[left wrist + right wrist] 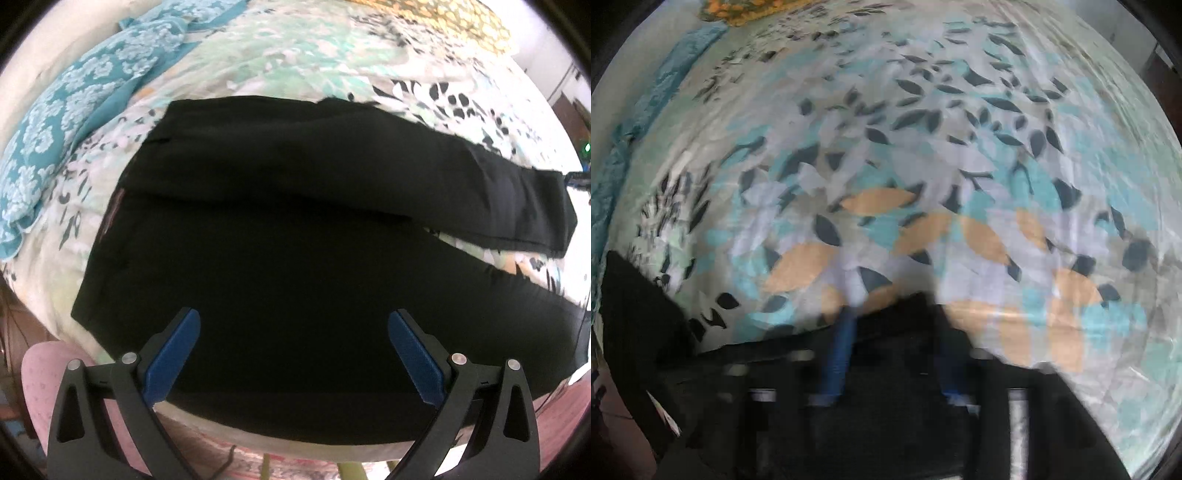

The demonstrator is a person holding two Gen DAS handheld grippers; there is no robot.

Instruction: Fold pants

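Black pants [280, 236] lie spread on a bed with a leaf-patterned sheet [280, 55]. The waistband is at the left, and the two legs run off to the right, the far leg ending at the right edge of the left wrist view. My left gripper [294, 325] is open and empty, hovering above the near side of the pants. In the blurred right wrist view, my right gripper [894, 314] has its blue fingers [838, 354] over a black pant leg end [905, 369] on the sheet [923, 147]; whether it grips the cloth is unclear.
A teal patterned cloth [74, 110] lies at the bed's far left. A yellow patterned pillow [443, 18] is at the far end. A pink seat [40, 387] stands below the bed's near edge. More black cloth [639, 314] shows at the left of the right wrist view.
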